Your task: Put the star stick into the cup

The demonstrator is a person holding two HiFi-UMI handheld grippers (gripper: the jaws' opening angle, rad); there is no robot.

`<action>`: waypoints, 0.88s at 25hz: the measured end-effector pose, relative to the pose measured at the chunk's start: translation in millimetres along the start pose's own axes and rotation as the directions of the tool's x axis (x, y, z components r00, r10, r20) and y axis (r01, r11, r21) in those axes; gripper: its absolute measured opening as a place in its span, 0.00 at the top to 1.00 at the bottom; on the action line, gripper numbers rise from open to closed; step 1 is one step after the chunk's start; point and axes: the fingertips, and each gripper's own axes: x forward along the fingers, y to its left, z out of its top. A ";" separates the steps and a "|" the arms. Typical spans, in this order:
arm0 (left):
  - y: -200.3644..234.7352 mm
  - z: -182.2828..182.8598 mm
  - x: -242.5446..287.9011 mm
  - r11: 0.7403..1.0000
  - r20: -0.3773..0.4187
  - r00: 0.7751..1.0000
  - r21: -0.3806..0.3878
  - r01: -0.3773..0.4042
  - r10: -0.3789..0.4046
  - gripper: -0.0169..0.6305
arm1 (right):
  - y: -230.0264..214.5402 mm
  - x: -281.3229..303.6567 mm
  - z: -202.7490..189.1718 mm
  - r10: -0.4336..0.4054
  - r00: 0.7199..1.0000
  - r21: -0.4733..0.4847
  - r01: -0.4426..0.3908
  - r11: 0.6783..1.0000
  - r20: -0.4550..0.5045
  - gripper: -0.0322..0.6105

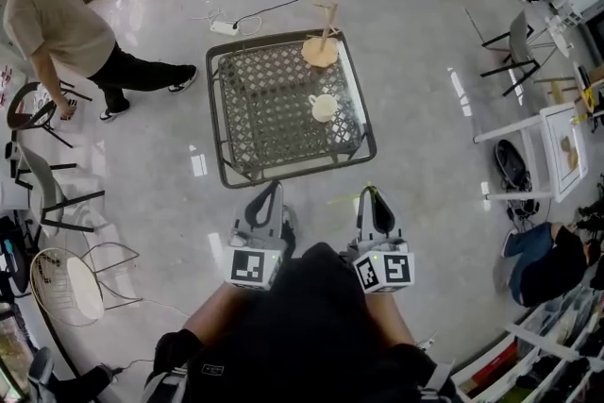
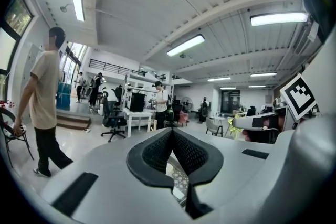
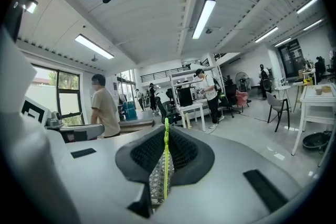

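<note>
On my left, the left gripper (image 2: 171,131) waits short of the table (image 1: 264,113), its jaws pressed together on nothing. It has no part in this step. At centre, the cup (image 1: 323,108) stands upright on the right half of the mesh top, mouth open to the ceiling, and a wooden stand (image 1: 321,50) rises beyond it at 12 o'clock. On my right, the right gripper (image 3: 167,129) is clamped on the star stick (image 3: 165,165), a thin yellow-green rod caught in the seam between the pads. Its long axis appears to run with the jaws, and its tip pokes just past them. From that gripper's tips the cup lies at 11 o'clock, well apart. I judge the next move is a reach forward and slightly left, then tipping the stick down over the mouth.
</note>
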 end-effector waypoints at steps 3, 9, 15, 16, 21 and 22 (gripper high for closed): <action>18.7 9.4 14.6 1.000 0.015 1.000 0.005 -0.001 0.001 0.95 | 3.8 24.3 5.7 -0.005 1.000 -0.008 0.005 1.000 -0.004 0.92; 30.8 12.1 37.4 1.000 -0.007 1.000 -0.021 0.000 0.000 0.95 | -3.7 62.3 11.3 -0.003 1.000 -0.016 0.002 1.000 -0.021 0.92; 30.0 15.4 60.2 0.999 -0.001 0.999 -0.027 -0.036 0.036 0.95 | -26.0 95.7 5.8 0.038 0.998 -0.017 -0.039 0.999 -0.048 0.92; 31.4 16.3 64.8 0.999 0.001 0.999 -0.029 -0.046 0.046 0.95 | -29.6 102.5 5.7 0.046 0.998 -0.015 -0.047 0.999 -0.049 0.92; 40.3 22.5 97.3 0.996 0.001 0.996 -0.013 -0.089 0.089 0.95 | -49.8 145.5 4.0 0.080 0.994 -0.007 -0.081 0.997 -0.070 0.92; 39.1 24.6 104.9 0.996 0.002 0.996 -0.017 -0.091 0.091 0.95 | -55.4 154.2 4.7 0.085 0.994 -0.008 -0.086 0.996 -0.074 0.92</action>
